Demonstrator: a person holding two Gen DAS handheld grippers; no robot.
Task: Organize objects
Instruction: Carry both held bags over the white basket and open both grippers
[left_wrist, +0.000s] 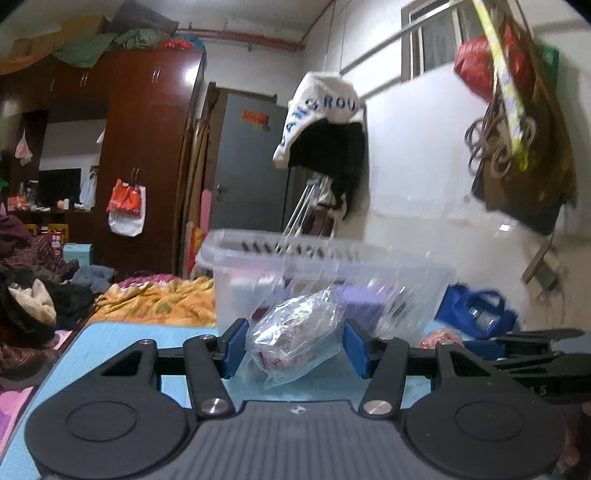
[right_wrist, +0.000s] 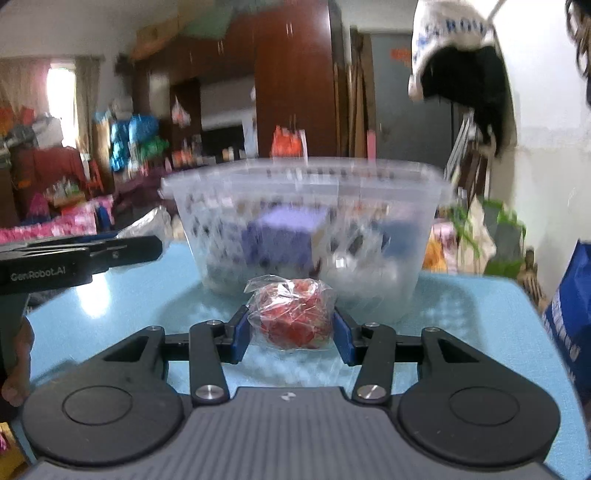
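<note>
My left gripper (left_wrist: 295, 345) is shut on a clear plastic bag with a purplish lump inside (left_wrist: 295, 332), held over the light blue table (left_wrist: 122, 343). My right gripper (right_wrist: 291, 332) is shut on a clear bag holding a red lump (right_wrist: 293, 315). A clear plastic basket (right_wrist: 306, 229) stands on the table just beyond both grippers, with a purple box (right_wrist: 284, 236) and other items inside; it also shows in the left wrist view (left_wrist: 325, 273). The right gripper's body shows at the right edge of the left wrist view (left_wrist: 535, 354), and the left gripper's body at the left of the right wrist view (right_wrist: 74, 258).
A blue bag (left_wrist: 476, 314) sits to the right of the basket. An orange quilt (left_wrist: 155, 299) and piled clothes (left_wrist: 33, 295) lie beyond the table's left edge. A white and black garment (left_wrist: 325, 125) hangs above the basket. A brown wardrobe (left_wrist: 147, 147) stands behind.
</note>
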